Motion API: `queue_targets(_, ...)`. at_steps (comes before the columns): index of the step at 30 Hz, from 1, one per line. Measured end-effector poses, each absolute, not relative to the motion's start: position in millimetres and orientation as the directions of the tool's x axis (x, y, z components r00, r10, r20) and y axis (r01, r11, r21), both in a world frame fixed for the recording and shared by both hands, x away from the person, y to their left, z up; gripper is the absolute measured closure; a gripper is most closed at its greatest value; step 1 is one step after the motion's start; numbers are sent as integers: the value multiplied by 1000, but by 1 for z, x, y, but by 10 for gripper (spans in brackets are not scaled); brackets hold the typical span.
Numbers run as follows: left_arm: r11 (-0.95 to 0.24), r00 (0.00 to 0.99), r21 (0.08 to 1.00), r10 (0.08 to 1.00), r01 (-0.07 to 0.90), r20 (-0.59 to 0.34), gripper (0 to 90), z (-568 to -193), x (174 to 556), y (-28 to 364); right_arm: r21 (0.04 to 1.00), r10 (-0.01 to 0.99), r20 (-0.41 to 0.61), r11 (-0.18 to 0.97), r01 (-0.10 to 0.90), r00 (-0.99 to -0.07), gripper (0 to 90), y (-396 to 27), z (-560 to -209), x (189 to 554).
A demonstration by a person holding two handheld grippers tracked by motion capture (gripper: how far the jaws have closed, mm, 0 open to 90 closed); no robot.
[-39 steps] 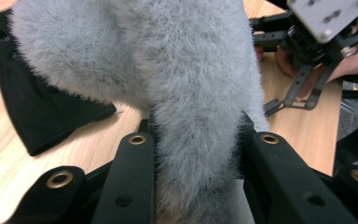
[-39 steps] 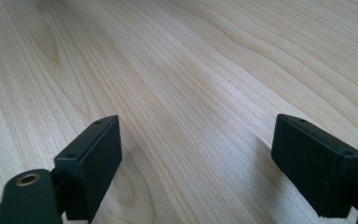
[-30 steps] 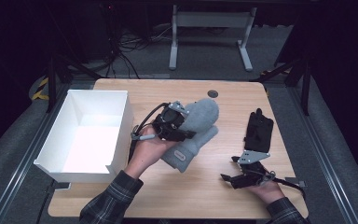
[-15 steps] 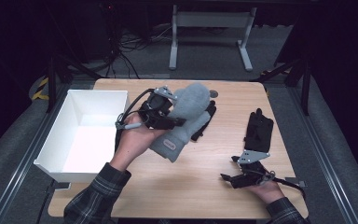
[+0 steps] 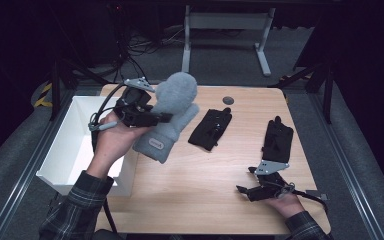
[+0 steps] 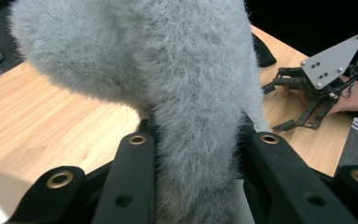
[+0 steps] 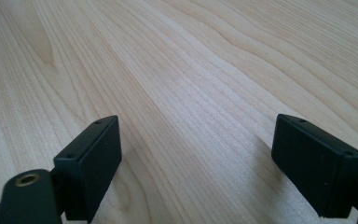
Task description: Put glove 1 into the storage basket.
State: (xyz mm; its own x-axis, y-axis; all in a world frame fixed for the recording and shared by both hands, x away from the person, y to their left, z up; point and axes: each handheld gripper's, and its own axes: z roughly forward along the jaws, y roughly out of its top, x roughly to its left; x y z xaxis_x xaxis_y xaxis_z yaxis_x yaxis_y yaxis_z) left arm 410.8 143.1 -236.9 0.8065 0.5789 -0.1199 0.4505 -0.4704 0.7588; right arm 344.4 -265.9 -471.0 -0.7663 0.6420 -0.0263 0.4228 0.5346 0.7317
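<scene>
A grey fuzzy mitten hangs above the wooden table, tilted, with its cuff down. My left gripper is shut on its middle, beside the white box. In the left gripper view the mitten is squeezed between the two black jaws of my left gripper. A black glove lies flat at the table's centre, and a second black glove lies to its right. My right gripper rests near the front right edge, open and with bare wood between its jaws.
The white box stands open at the table's left edge, partly over the side. A small dark disc sits near the far edge. The left gripper view also catches the right gripper and its grey plate farther off. Dark floor and metal stands surround the table.
My left gripper has lifted the grey mitten off the table and carried it left, toward the white box. This has uncovered the centre black glove. The right gripper has stayed put.
</scene>
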Motion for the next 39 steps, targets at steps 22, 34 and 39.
queue_targets(22, -343, 690, 788, 711, 511, -138, 719, -232, 391, 246, 730, 637, -26, 539, 420, -771, 150, -266, -471, 345)
queue_targets(34, -288, 620, 758, 761, 585, -189, 719, -268, 393, 298, 728, 633, -25, 542, 420, -774, 139, -266, -471, 346)
queue_targets(39, -282, 596, 731, 776, 622, -208, 718, -290, 400, 302, 727, 631, -26, 544, 418, -775, 137, -266, -471, 346)
